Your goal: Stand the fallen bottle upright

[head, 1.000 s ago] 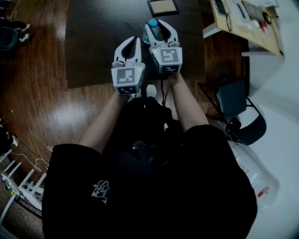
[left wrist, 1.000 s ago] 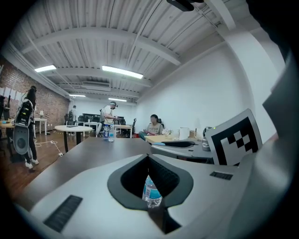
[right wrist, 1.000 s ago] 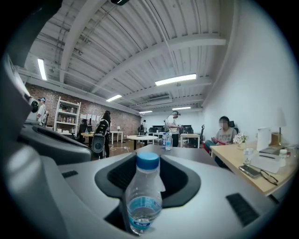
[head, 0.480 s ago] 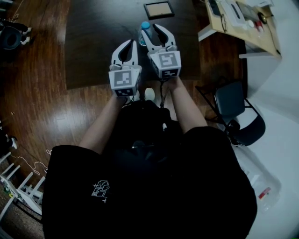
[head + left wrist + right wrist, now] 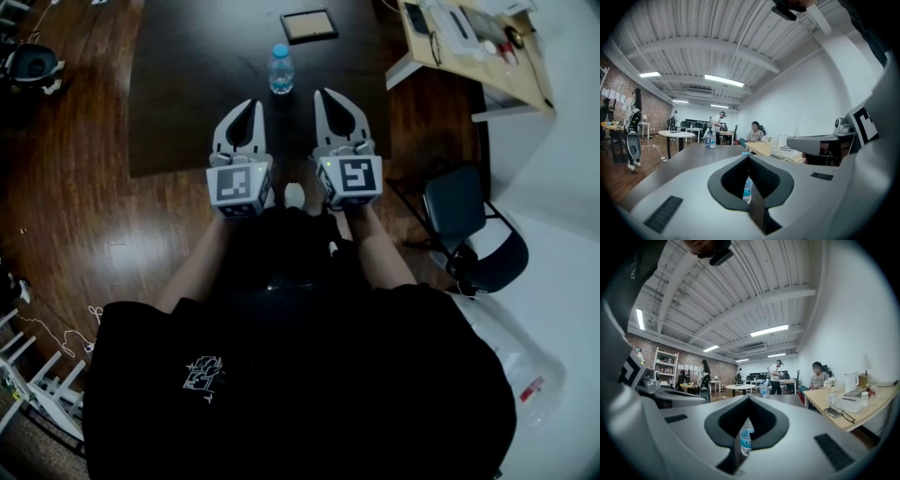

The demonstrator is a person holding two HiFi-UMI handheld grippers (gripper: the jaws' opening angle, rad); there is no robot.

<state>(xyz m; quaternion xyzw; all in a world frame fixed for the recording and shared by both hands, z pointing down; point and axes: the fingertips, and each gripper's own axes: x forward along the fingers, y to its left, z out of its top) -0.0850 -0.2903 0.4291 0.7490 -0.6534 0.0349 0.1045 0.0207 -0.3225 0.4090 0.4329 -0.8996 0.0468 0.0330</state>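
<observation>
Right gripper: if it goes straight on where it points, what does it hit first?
Probably the bottle, upright almost dead ahead of the shut right gripper. Head view puts it slightly left of that line, so it could miss narrowly.

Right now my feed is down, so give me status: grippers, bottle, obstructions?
Left gripper and right gripper both shut, empty. Bottle upright on the table, apart from both. Nothing in the way; a frame lies beyond it.
</observation>
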